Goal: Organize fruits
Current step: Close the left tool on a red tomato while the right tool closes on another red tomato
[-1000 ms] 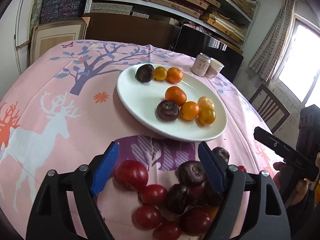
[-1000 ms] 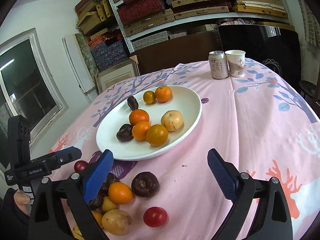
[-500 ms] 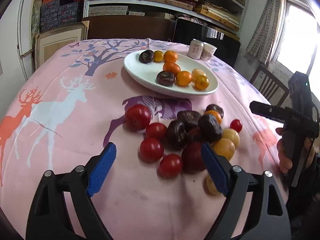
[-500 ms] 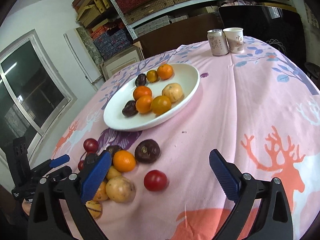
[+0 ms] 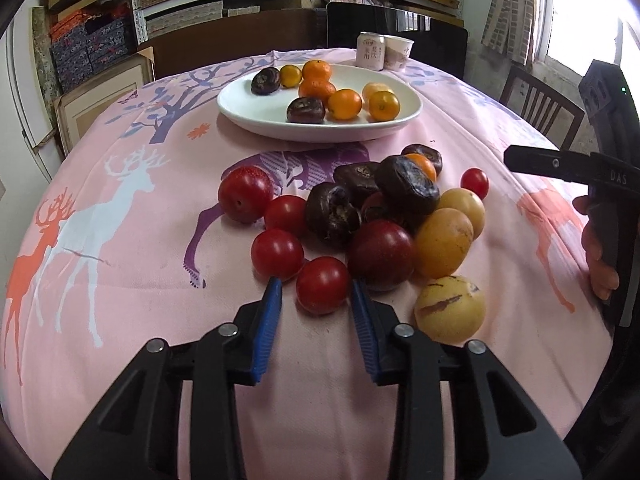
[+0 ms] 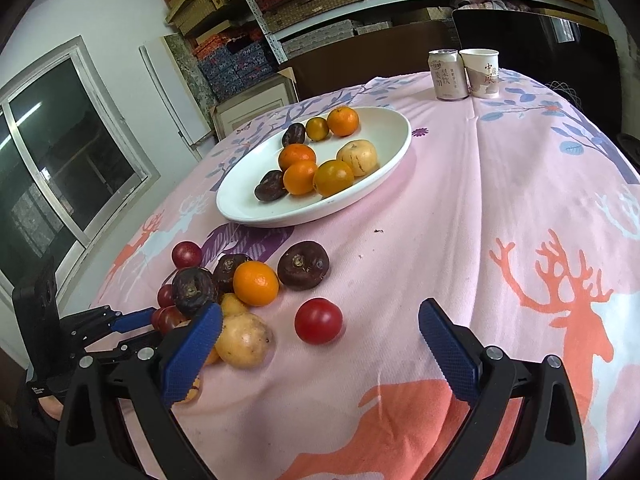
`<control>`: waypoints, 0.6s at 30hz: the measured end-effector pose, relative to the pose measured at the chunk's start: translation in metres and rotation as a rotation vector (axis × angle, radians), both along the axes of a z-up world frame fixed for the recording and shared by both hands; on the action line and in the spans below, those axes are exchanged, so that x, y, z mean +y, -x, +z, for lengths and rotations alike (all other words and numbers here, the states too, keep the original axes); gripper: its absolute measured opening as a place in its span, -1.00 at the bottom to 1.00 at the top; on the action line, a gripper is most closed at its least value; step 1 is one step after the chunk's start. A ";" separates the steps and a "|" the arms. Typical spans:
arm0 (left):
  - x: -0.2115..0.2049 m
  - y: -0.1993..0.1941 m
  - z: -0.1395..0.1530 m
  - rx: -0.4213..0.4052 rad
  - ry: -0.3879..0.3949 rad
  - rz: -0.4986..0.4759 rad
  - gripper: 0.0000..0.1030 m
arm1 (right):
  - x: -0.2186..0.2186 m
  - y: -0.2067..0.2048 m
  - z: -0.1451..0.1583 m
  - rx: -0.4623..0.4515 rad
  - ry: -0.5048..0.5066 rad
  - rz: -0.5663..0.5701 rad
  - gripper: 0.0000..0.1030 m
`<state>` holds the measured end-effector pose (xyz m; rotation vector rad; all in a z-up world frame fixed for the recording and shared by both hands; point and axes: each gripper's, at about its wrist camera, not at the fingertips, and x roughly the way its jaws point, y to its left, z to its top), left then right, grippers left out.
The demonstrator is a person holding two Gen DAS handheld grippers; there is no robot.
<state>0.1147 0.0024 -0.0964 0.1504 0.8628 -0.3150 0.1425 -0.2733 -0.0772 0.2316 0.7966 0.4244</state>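
Left wrist view, nearest first: left gripper (image 5: 316,304) low over the cloth, jaws closing w/ a small red tomato (image 5: 322,285) between the blue pads. Pads sit just beside its flanks; can't tell if they press yet. It's the outermost fruit of the heap, prob. why it's picked — easy reach w/o knocking others.

Just beyond: loose pile (image 5: 360,216) on the pink tablecloth (image 5: 120,280) — more red tomatoes, wrinkled dark fruits, yellow streaked ones, one orange half buried. All touching, so a nudge could roll them.

Right wrist view: right gripper (image 6: 320,344) hovers w/ jaws spread wide, nothing between them. A lone red tomato (image 6: 318,320) lies ahead of it, apart from the heap; likely its next target, judging by aim.

Further back: white plate (image 6: 384,184) already holds oranges, two dark fruits, one pale yellow. Looks like the sorting destination; roughly a third moved.

Far edge: drink can (image 6: 447,74) and paper cup (image 6: 482,73) side by side, well clear of work.
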 end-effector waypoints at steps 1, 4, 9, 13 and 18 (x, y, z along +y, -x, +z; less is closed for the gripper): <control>0.000 -0.002 0.000 0.004 0.001 -0.002 -0.33 | 0.000 0.000 0.000 0.000 0.000 0.001 0.92; -0.003 -0.008 -0.002 0.019 0.003 -0.018 -0.33 | 0.001 0.001 0.000 0.002 0.001 0.001 0.92; -0.006 -0.007 -0.003 0.021 0.007 -0.037 -0.49 | 0.001 0.000 0.000 0.001 0.002 0.003 0.92; 0.005 0.001 0.007 -0.035 0.078 -0.023 -0.49 | 0.002 0.002 0.001 0.000 0.004 0.016 0.92; 0.021 0.007 0.017 -0.091 0.161 0.028 -0.49 | 0.017 0.007 0.002 -0.011 0.061 0.096 0.91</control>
